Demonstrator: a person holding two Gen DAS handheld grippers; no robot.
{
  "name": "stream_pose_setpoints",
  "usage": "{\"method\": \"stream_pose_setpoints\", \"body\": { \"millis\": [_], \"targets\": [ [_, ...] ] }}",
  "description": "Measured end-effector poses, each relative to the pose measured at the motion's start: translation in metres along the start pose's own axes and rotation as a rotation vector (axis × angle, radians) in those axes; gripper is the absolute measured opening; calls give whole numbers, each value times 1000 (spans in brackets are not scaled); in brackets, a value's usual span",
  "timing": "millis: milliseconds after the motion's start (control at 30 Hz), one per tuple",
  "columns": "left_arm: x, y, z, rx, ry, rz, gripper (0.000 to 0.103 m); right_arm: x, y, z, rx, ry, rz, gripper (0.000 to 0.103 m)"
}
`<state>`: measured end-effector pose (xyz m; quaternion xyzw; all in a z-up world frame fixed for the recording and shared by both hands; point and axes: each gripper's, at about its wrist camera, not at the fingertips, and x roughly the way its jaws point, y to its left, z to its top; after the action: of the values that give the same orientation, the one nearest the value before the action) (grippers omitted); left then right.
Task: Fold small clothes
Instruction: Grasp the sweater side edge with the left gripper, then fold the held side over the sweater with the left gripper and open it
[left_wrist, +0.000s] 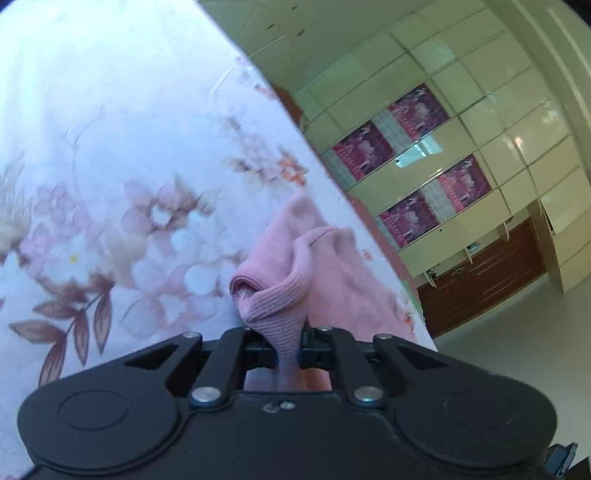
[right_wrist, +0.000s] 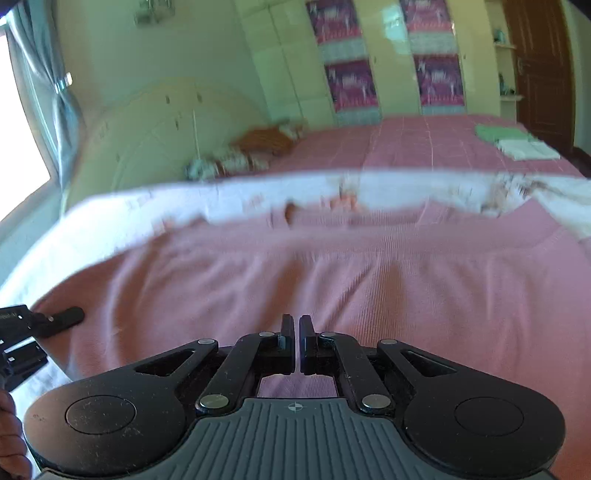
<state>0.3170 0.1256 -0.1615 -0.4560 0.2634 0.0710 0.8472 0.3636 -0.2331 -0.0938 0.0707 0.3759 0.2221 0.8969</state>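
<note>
A pink ribbed garment lies on a white sheet printed with flowers. My left gripper is shut on a bunched fold of this garment, which rises between the two jaws. In the right wrist view the same pink garment spreads wide across the sheet. My right gripper sits low over its near part with the jaws closed together. Whether cloth is pinched between them does not show. The left gripper reaches onto the garment's left edge.
Beyond the sheet the bed has a pink cover, with folded green and white clothes at the far right and pillows by the headboard. A cream wardrobe stands behind. A hand shows at the lower left.
</note>
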Motion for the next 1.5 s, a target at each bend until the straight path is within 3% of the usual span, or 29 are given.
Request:
{"method": "stream_pose_setpoints", "body": {
  "millis": [67,200,233,267,300,367,433,500,567,733,900,1067,1167,1200,1233,1267,1300,1367,1500],
  "targets": [
    [0,7,-2,-38,-9,-30,16,10,-2,-7,4,6,-7,1],
    [4,-5,-2,-45,-31,-38,43,6,-4,-7,19,-3,-5,1],
    [6,-10,-2,-21,-38,-19,42,4,-4,-6,27,-12,2,1],
    [8,-14,-1,1,-42,15,28,3,-4,-7,28,-16,12,1],
    [9,-15,1,4,-43,43,7,5,-3,-8,21,-9,8,1],
    [0,-15,5,-7,-71,6,7,7,-4,-9,20,-7,7,1],
    [-2,-29,7,105,-55,33,7,6,-6,-7,36,1,12,1],
    [4,-31,9,131,-6,55,7,7,-11,-7,68,1,27,0],
    [-4,-41,9,171,-21,13,7,7,-14,-7,91,-8,34,0],
    [-20,-120,-3,408,-28,-88,7,5,-27,-5,178,-4,75,0],
    [-7,-223,-57,695,77,-178,7,-46,-71,0,327,-135,72,0],
    [40,-280,-155,902,265,-202,9,-121,-145,-3,467,-247,19,0],
    [75,-287,-222,980,445,-189,27,-154,-183,-12,534,-250,11,0],
    [77,-289,-238,1007,482,-176,27,-162,-192,-15,545,-245,7,15],
    [68,-290,-245,1027,476,-214,29,-168,-199,-18,554,-237,-3,33],
    [56,-290,-244,1035,446,-248,40,-179,-204,-19,558,-248,-12,70],
    [47,-288,-240,1033,415,-256,50,-188,-207,-22,551,-270,-9,74],
    [32,-275,-215,980,336,-240,59,-199,-212,-25,551,-266,35,74],
    [35,-252,-157,914,185,-98,59,-194,-208,-28,560,-232,158,70]
  ]
}}
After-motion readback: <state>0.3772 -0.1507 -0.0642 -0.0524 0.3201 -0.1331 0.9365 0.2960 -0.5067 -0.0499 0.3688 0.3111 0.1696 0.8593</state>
